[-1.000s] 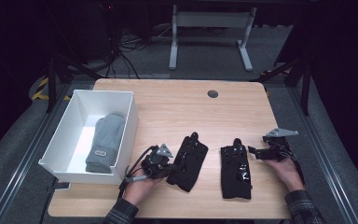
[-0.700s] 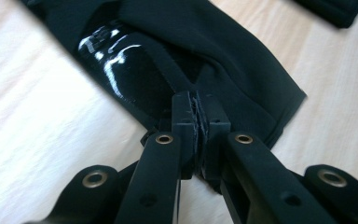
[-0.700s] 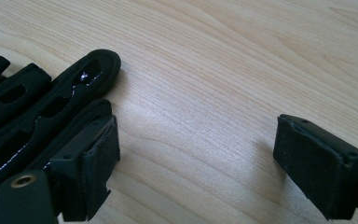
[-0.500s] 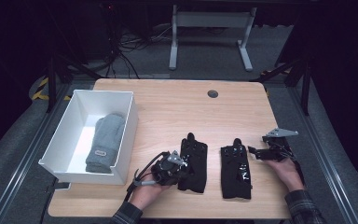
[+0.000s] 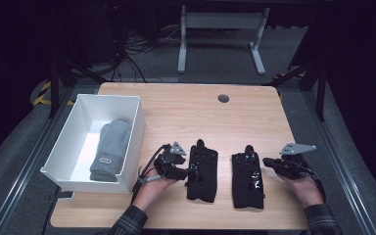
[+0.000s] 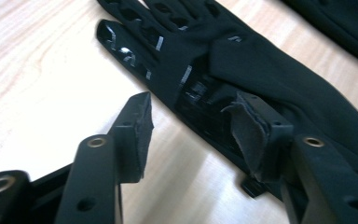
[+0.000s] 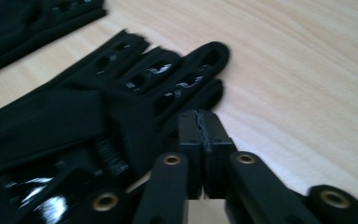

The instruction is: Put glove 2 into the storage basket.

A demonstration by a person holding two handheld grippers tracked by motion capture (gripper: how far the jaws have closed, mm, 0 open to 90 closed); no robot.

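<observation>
Two black gloves lie flat side by side on the wooden worktop (image 5: 186, 107), fingers pointing away from the person, and one grey mitten (image 5: 110, 149) lies in the white box (image 5: 139, 122), well off to the left of the left tool. The left tool (image 5: 188, 172) sits at the near left edge of the left black glove (image 5: 203, 171); in the left gripper view its jaws stand wide apart, one over bare wood and the other over the glove's palm (image 6: 261, 79), with nothing clamped between them. The right tool (image 5: 269, 164) rests just to the right of the right black glove (image 5: 247, 181); in the right gripper view its jaws are pressed together with nothing between them, their tips just beside the glove's fingers (image 7: 135, 88).

Compared with a second ago, the left tool has moved rightward from beside the box to the glove's edge, and that glove, earlier tilted, now lies straighter. The right tool has kept its place.

The mitten bears a small label near its cuff, too small to read. Glossy marks show on the black gloves, with no legible writing.
</observation>
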